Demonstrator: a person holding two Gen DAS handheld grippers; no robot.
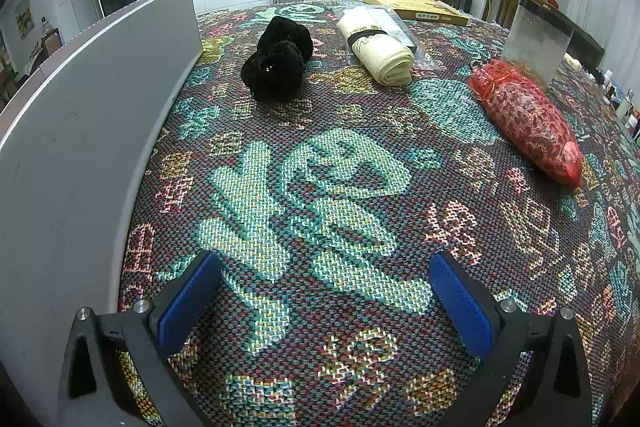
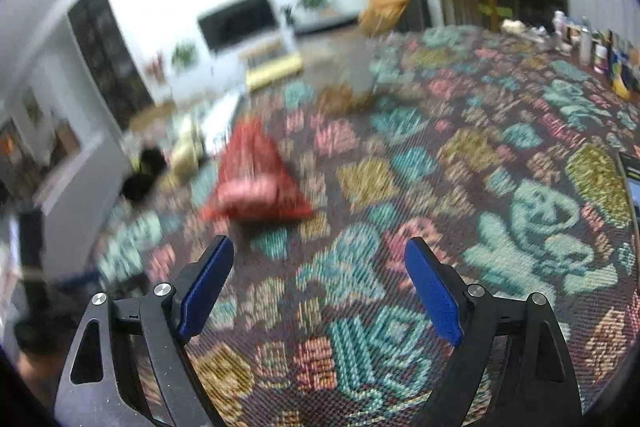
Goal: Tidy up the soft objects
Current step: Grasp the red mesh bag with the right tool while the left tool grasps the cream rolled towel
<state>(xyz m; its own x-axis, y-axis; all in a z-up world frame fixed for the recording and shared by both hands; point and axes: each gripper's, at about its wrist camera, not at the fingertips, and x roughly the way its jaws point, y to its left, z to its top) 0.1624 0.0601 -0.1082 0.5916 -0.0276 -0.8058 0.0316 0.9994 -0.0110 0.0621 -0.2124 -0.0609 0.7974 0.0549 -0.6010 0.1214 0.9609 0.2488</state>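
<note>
In the left wrist view a black fuzzy bundle (image 1: 278, 61), a rolled cream cloth (image 1: 380, 45) and a red patterned mesh bag (image 1: 528, 121) lie on the patterned tablecloth (image 1: 320, 187). My left gripper (image 1: 324, 267) is open and empty, low over the cloth, well short of all three. The right wrist view is blurred. It shows the red bag (image 2: 256, 179) ahead and to the left, with the black bundle (image 2: 146, 173) and cream cloth (image 2: 186, 151) beyond. My right gripper (image 2: 320, 251) is open and empty above the cloth.
A grey box wall (image 1: 80, 131) stands along the left. A clear container (image 1: 536, 41) stands behind the red bag, and a flat yellow box (image 1: 416, 9) lies at the far edge. Bottles (image 2: 600, 51) line the table's far right.
</note>
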